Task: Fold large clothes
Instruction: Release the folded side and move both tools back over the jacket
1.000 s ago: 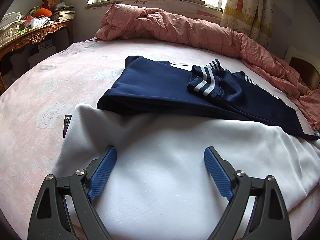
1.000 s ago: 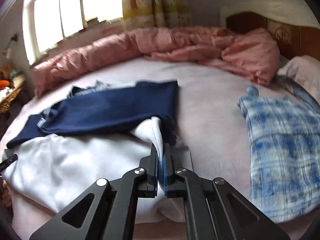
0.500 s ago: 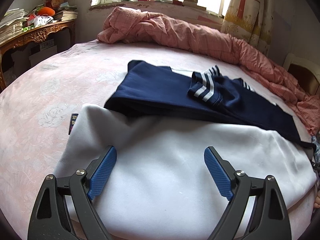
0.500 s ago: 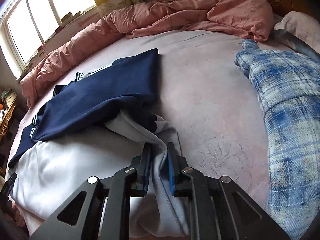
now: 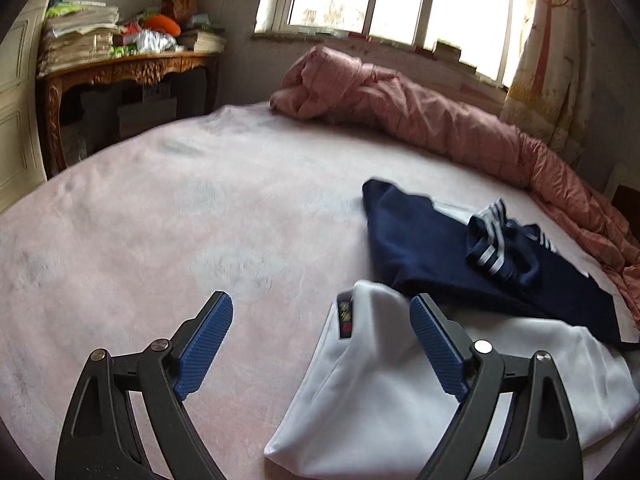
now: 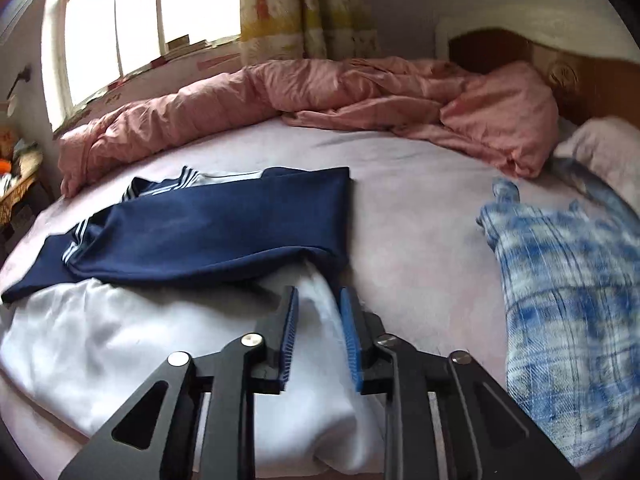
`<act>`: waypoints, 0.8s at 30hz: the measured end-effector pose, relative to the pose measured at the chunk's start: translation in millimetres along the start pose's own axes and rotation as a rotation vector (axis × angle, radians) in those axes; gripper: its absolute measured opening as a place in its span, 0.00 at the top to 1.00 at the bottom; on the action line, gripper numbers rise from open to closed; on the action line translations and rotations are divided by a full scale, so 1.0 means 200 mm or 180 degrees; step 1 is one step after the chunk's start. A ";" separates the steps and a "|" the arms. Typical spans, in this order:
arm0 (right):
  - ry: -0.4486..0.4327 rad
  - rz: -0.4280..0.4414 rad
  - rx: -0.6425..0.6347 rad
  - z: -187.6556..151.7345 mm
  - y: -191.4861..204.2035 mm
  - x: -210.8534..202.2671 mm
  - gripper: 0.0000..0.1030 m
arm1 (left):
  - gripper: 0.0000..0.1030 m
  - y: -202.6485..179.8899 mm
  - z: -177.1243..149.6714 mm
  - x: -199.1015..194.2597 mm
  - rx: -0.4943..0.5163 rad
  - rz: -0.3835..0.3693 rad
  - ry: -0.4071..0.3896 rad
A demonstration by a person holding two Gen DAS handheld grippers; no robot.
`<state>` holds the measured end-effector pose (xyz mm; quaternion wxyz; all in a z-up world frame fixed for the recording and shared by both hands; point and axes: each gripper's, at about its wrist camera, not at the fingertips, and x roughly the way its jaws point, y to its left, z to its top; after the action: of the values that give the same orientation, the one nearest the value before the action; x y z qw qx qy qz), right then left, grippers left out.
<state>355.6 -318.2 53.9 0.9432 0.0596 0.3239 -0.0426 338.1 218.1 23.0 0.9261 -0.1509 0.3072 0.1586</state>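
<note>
A large white garment (image 5: 380, 392) lies on the pink bed sheet (image 5: 180, 220), and its navy part with white stripes (image 5: 432, 248) is folded over the far side. My left gripper (image 5: 320, 302) is open over the garment's left corner, where a small label shows; the right finger is above white cloth and the left finger above bare sheet. In the right wrist view the white garment (image 6: 120, 340) and navy part (image 6: 224, 232) lie to the left. My right gripper (image 6: 319, 293) has its jaws opening, and a ridge of white cloth lies loose between them.
A crumpled pink quilt (image 5: 420, 120) runs along the far edge of the bed under the window. A blue plaid garment (image 6: 568, 288) lies to the right, near a pillow (image 6: 600, 148) and a wooden headboard (image 6: 580, 76). A carved wooden table (image 5: 120, 72) piled with papers stands at the left.
My left gripper has swung left, from over the middle of the white garment to its left corner. My right gripper, earlier shut on a fold of white cloth, has parted its jaws.
</note>
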 end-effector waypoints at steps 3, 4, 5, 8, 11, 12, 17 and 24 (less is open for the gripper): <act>0.0206 -0.0198 -0.0206 -0.02 0.07 0.08 0.71 | 0.13 0.04 -0.03 0.10 -0.0116 0.0024 0.0307; 0.0302 -0.0250 -0.0208 -0.02 0.08 0.11 0.71 | 0.13 0.06 -0.04 0.11 -0.0181 -0.0012 0.0343; 0.0435 -0.0306 -0.0173 -0.02 0.07 0.15 0.71 | 0.13 0.07 -0.04 0.11 -0.0229 -0.0044 0.0364; 0.0601 -0.0213 0.0072 -0.02 0.00 0.20 0.70 | 0.13 0.08 -0.05 0.12 -0.0261 -0.0065 0.0398; 0.0628 -0.0128 0.0178 -0.03 -0.03 0.20 0.70 | 0.13 0.04 -0.04 0.08 -0.0138 -0.0076 0.0312; 0.0619 -0.0150 0.0151 -0.04 -0.03 0.20 0.70 | 0.13 0.03 -0.04 0.05 -0.0078 -0.0092 0.0251; 0.0423 -0.0160 0.0078 -0.04 0.01 0.09 0.70 | 0.13 -0.09 -0.05 -0.11 0.0271 -0.0880 0.0074; 0.0429 0.0634 -0.0764 -0.03 0.28 -0.10 0.45 | 0.14 -0.41 -0.13 -0.27 0.1321 -0.0914 0.0269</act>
<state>342.5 -260.7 65.4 0.9193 -0.0190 0.3817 0.0942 315.1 123.1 52.6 0.9367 -0.0060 0.3470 -0.0474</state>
